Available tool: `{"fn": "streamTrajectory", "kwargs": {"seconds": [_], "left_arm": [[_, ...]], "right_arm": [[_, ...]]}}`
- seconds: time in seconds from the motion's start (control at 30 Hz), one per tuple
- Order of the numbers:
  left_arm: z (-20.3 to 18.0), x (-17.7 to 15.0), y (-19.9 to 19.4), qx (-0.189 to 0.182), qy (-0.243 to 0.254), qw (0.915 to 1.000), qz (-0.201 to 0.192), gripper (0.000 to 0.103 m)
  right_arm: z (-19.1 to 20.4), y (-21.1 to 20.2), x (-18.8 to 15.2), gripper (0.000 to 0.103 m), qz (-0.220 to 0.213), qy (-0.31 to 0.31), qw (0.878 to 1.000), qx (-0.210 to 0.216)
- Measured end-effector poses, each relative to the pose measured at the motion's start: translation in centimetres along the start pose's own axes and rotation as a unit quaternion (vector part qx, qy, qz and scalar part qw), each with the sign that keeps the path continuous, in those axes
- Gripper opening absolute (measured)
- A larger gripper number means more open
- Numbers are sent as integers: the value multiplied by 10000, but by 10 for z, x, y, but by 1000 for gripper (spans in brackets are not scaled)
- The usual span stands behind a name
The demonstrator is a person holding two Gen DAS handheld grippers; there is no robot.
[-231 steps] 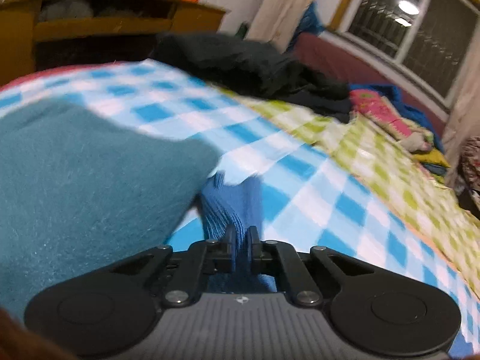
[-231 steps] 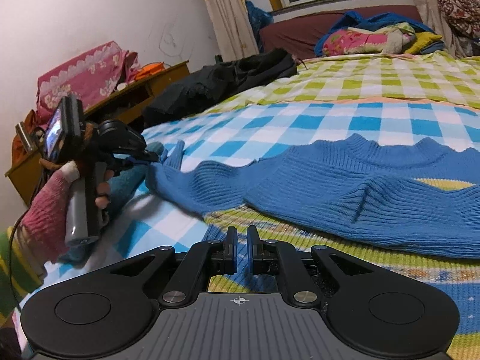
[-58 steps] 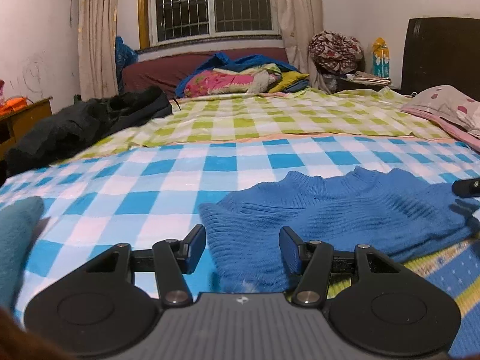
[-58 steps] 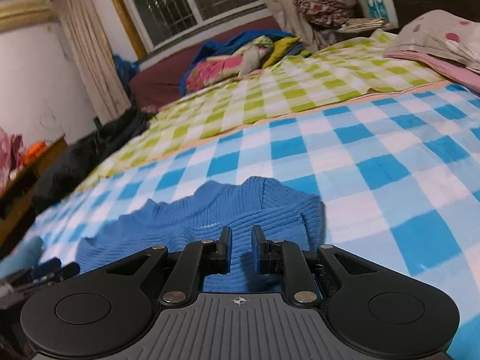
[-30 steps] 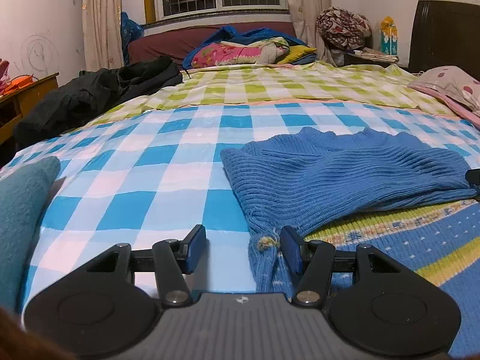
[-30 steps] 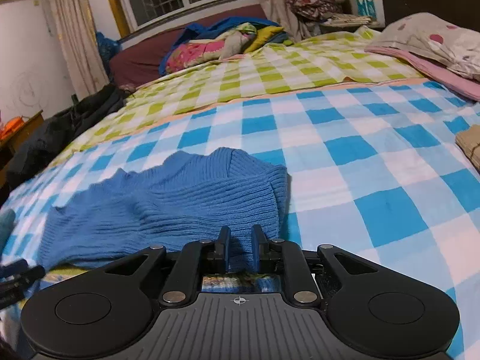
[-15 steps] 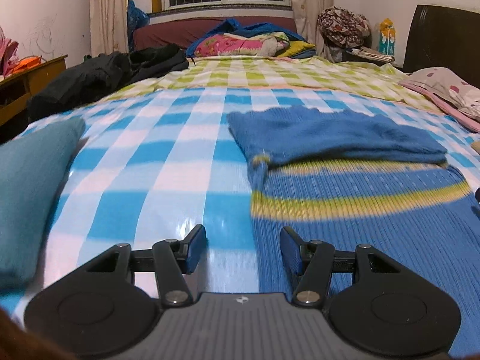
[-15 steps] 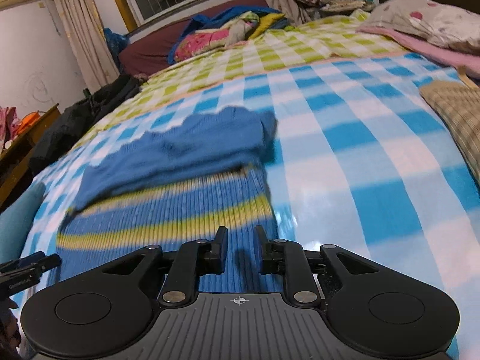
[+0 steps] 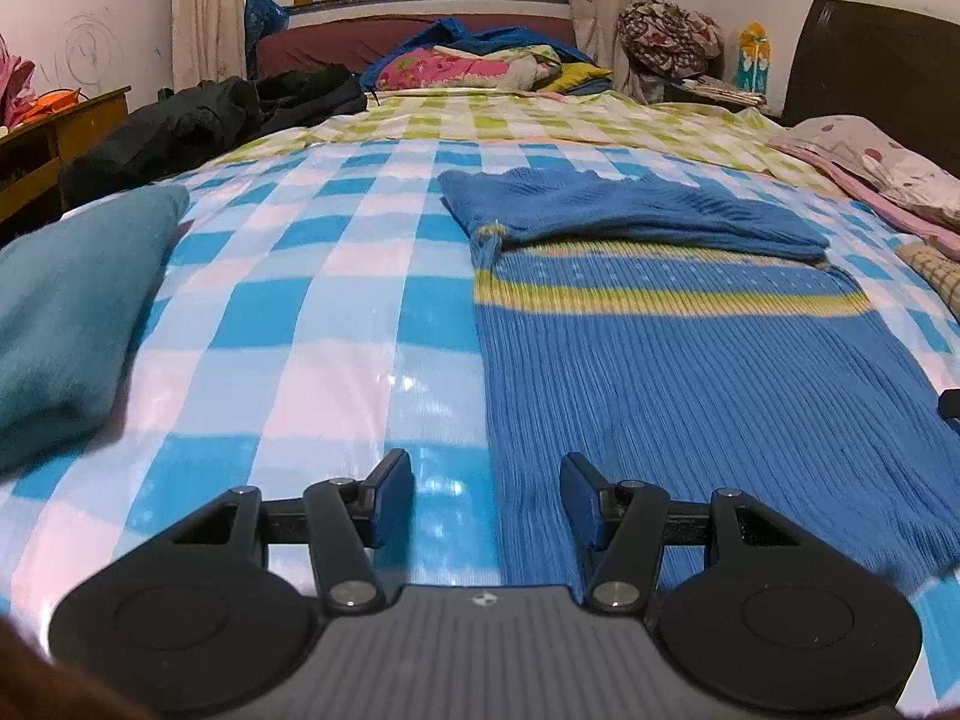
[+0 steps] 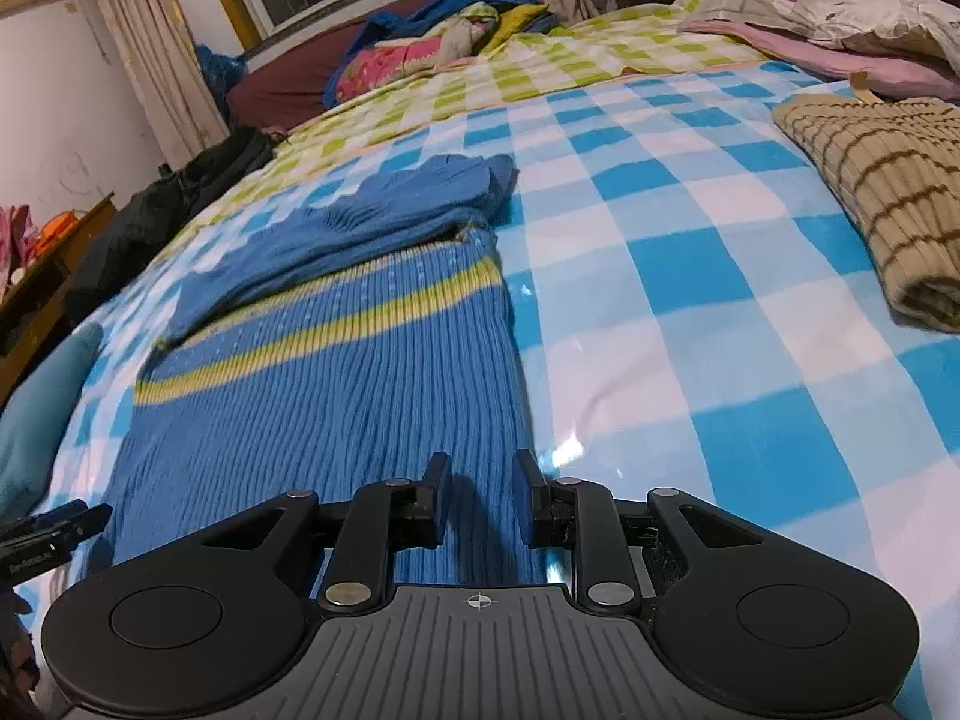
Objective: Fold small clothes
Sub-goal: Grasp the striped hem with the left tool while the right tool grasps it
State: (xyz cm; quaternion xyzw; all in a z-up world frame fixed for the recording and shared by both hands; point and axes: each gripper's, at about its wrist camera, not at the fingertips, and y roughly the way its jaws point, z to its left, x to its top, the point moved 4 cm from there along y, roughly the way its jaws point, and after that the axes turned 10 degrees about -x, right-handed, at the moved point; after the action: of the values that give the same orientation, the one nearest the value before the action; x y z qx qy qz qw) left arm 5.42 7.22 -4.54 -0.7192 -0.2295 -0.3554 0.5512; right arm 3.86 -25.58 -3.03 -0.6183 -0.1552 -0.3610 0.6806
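A blue ribbed sweater [image 9: 678,360] with a yellow-green stripe lies flat on the checked bed, its sleeves folded across the top. It also shows in the right wrist view [image 10: 336,384]. My left gripper [image 9: 486,495] is open and empty, straddling the sweater's near left hem edge. My right gripper [image 10: 480,495] is open and empty over the sweater's near right hem edge. The left gripper's tip [image 10: 54,525] shows at the left edge of the right wrist view.
A folded teal garment [image 9: 66,300] lies on the left. A folded tan striped sweater [image 10: 876,180] lies on the right. Black clothes [image 9: 198,120], a colourful pile [image 9: 480,63] and pillows [image 10: 840,12] sit farther back. A wooden shelf [image 9: 54,132] stands at left.
Both grippers pulled back from the folded sleeves down to the sweater's hem. The right gripper, shut before, has opened. The left gripper stays open.
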Motion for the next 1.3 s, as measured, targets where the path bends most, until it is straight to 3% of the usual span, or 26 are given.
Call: {"fn": "streamTrajectory", "kwargs": {"seconds": [0.37,0.93,1.03,1.13,1.17,1.3], "left_arm": [[-13,-24,-25,-190,19,9998,96,61],[-22,-30,-28,-567,-242,9980,146,53],[-20,-30,-29,-588,-336,9976,154,47],[-16,-30,-30,-625,-463,9968,167,30],[-14,-30,-28,-715,-563,9956,226,19],[-13,-31,-27,-809,-685,9940,253,18]], "right_arm": [[-3,-26,-34,28,231,-190,9995,98],[-10,-35,-45,29,491,111,9977,453],[-8,-33,-43,26,532,165,9969,552],[-3,-32,-44,26,540,166,9963,644],[-2,-31,-44,26,531,152,9963,655],[-2,-30,-45,26,500,180,9961,704]]}}
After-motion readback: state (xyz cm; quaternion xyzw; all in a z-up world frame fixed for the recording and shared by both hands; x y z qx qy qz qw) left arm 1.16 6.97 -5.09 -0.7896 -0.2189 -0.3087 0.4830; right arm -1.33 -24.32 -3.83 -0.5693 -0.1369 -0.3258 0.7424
